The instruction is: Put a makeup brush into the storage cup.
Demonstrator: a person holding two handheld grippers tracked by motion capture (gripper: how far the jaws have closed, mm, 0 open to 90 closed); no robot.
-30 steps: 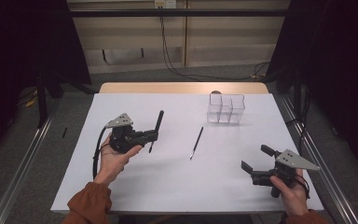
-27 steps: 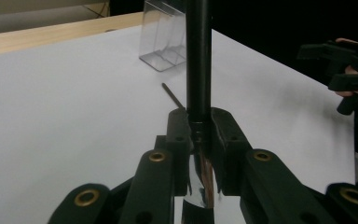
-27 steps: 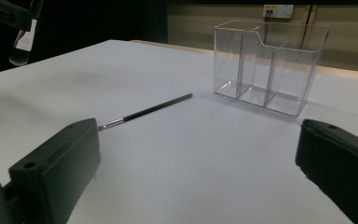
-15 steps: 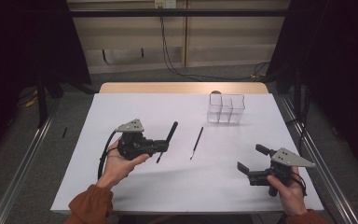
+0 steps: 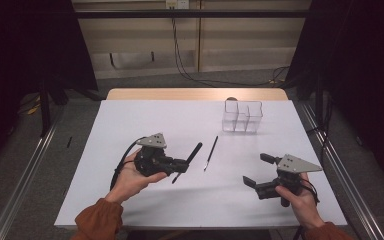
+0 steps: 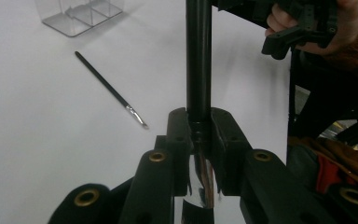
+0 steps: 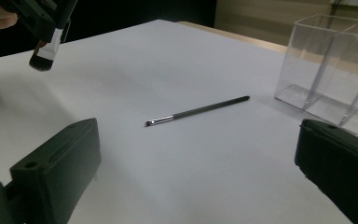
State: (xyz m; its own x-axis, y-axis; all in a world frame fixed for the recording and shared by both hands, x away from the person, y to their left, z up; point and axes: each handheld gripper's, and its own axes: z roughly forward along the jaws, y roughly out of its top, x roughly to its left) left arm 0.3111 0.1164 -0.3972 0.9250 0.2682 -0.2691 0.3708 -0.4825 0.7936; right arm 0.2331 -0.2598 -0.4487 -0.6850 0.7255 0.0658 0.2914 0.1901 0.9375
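Observation:
My left gripper (image 5: 177, 164) is shut on a thick black makeup brush (image 5: 191, 152), held just above the white table left of centre, handle pointing up and right. In the left gripper view the brush handle (image 6: 198, 60) rises straight from between the jaws, the ferrule clamped at their tips. A thin black brush (image 5: 211, 152) lies flat on the table just right of it, also seen in the left gripper view as a thin brush (image 6: 109, 88) and in the right gripper view as a thin brush (image 7: 198, 111). My right gripper (image 5: 256, 169) hovers open and empty at the near right.
A clear plastic organizer (image 5: 242, 116) with several compartments stands at the back right of the white table (image 5: 130, 120). The same organizer (image 7: 335, 70) sits at the right edge of the right gripper view. The thick brush's bristle head (image 7: 43, 58) hangs at the upper left there.
My left hand has carried the thick brush to the right and nearer the front edge. My right gripper has shifted a little to the left, still open.

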